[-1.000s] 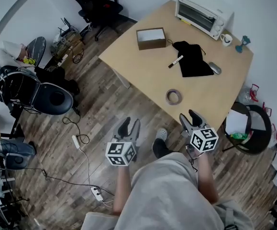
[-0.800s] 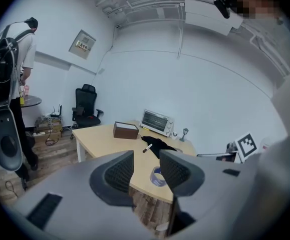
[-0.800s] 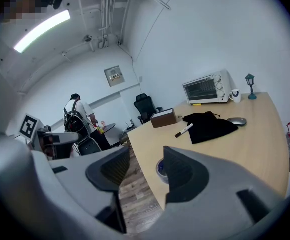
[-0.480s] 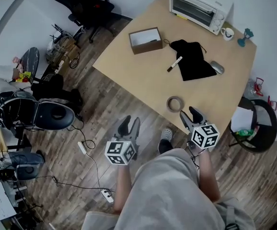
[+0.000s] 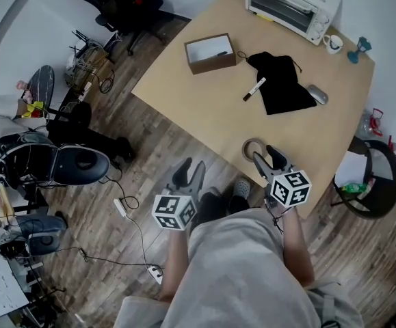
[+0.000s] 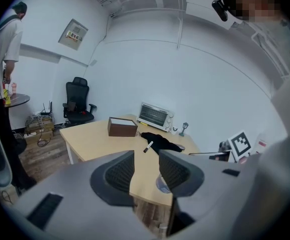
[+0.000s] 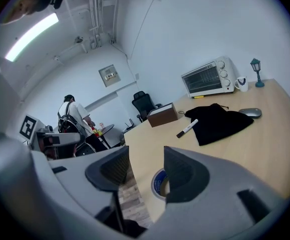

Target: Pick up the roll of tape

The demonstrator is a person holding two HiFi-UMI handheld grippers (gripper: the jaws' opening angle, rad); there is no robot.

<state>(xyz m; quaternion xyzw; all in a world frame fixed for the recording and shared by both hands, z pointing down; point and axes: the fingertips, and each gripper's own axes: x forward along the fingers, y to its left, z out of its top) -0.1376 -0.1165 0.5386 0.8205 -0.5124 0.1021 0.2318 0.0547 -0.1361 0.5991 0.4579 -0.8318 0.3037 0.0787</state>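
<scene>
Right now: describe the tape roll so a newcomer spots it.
Find the light wooden table with the white toaster oven at its far end. By its near edge lies the flat greyish roll of tape, the only ring there.

head view: high, steeply down on table (image 5: 198, 98) | gripper views: low, near edge, across same table

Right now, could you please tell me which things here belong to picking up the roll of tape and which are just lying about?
For the job: roll of tape; right hand-held gripper, jaws apart, close to it.
Just lying about: brown box; marker; black cloth; mouse; toaster oven; mug.
</scene>
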